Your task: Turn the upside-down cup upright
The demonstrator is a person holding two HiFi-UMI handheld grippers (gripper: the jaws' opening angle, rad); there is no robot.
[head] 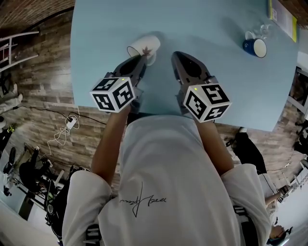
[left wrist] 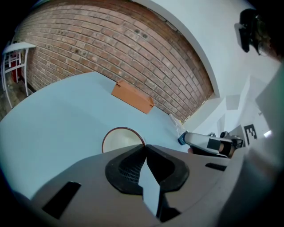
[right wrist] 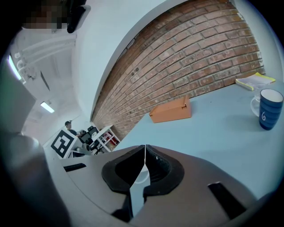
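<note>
A white cup (head: 146, 46) with a brown rim and a leaf print lies tilted on its side on the light blue table (head: 211, 72), mouth turned to the left and toward me. My left gripper (head: 143, 58) is shut, its tips at the near edge of the cup's rim. In the left gripper view the cup's open mouth (left wrist: 120, 138) shows just past the shut tips (left wrist: 145, 146). My right gripper (head: 176, 54) hovers just right of the cup, shut with nothing in it (right wrist: 145, 146).
A blue mug (head: 254, 46) stands at the table's far right beside a clear glass (head: 265, 30) and a yellow booklet (head: 282, 13). An orange box (left wrist: 132, 97) lies near the brick wall. The table's near edge (head: 144, 113) is under my forearms.
</note>
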